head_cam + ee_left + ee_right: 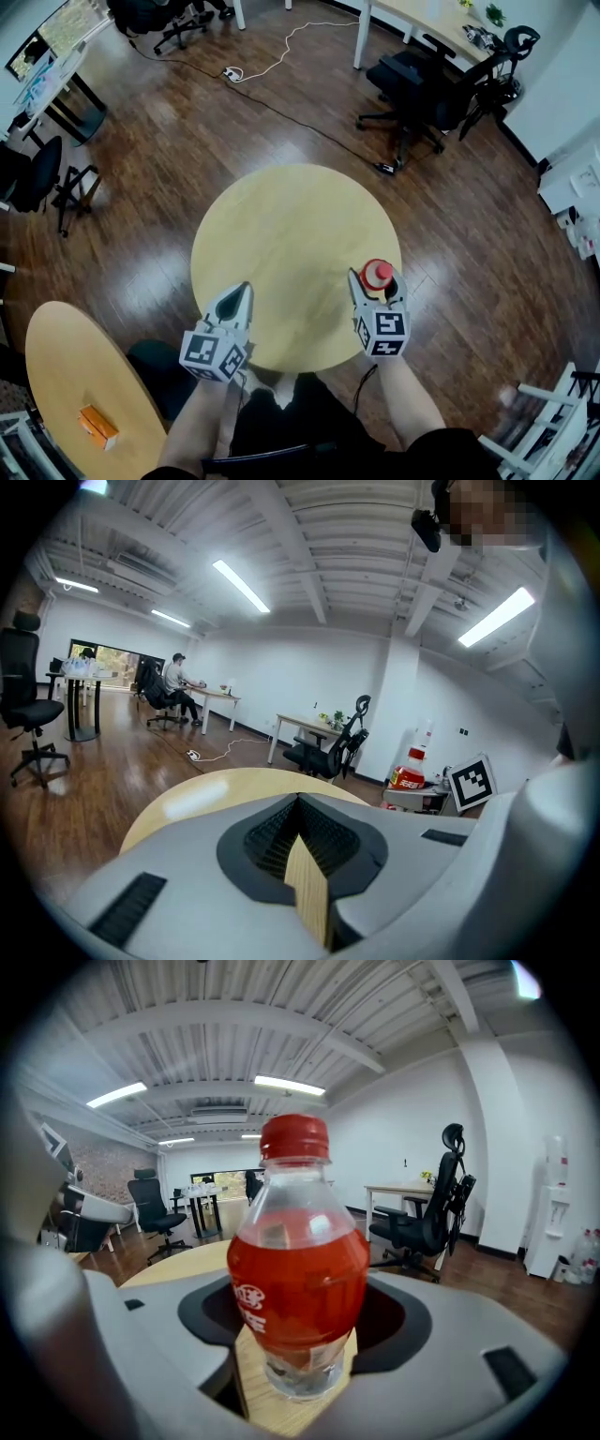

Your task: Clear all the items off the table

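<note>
A clear bottle of red drink with a red cap (378, 273) stands upright near the right front edge of the round wooden table (281, 234). My right gripper (378, 283) reaches around it from the front. In the right gripper view the bottle (298, 1260) stands between the two jaws with dark gaps at its sides, so the right gripper (300, 1321) is open. My left gripper (243, 290) hovers over the table's left front edge, shut and empty. The left gripper view shows the left gripper (300, 803) with jaws together and the bottle (409, 772) off to the right.
A second round table (66, 366) at lower left carries a small orange box (97, 427). Black office chairs (417, 84) stand beyond the table, another chair (37, 173) is at left. A cable (281, 56) runs over the wooden floor. A white rack (553, 422) is at lower right.
</note>
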The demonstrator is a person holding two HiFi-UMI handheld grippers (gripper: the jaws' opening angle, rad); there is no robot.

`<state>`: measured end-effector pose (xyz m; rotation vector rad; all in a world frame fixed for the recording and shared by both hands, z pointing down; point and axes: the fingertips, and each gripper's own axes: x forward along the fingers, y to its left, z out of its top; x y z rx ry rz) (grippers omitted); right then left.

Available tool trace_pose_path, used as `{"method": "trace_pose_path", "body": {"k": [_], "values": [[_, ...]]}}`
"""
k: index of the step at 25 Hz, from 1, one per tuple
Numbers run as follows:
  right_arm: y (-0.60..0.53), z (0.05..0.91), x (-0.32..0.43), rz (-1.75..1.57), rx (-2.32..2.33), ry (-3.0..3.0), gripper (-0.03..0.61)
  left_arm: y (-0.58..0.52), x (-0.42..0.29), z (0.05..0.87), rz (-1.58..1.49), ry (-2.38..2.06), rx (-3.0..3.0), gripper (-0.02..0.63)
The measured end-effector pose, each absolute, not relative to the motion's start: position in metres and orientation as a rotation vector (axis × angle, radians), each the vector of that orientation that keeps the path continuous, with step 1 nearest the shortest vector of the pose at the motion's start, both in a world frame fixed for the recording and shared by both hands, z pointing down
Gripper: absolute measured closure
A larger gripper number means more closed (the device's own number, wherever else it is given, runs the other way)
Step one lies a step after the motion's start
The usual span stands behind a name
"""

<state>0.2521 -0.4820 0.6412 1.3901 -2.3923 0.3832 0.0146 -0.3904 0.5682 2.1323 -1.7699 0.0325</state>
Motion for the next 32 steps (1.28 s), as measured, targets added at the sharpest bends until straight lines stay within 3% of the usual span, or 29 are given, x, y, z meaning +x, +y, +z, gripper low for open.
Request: {"method": "trace_pose_path", "body": {"k": [7,14,22,32], "values": [[-0.483,0.576,0.202,0.298,1.293,-2.552,0.265,-0.347,-0.030,0.528,-0.054,-1.935,2.054,0.615],[-0.443,0.502,0.092,0.189,1.075,-2.772,0.267,-0.266,-0.096,0.473,-0.167,-2.177,1.969,0.615],[-0.337,0.460,-0.040,0.088,0.673,-2.955,0.272,-0.126,-0.196,0.431,-0.311,-2.535,1.702,0.615],[-0.168,0.442,-0.180,-0.007,0.061,-3.037,0.272,0.055,-0.263,0.424,-0.405,-2.825,1.287,0.615]]}}
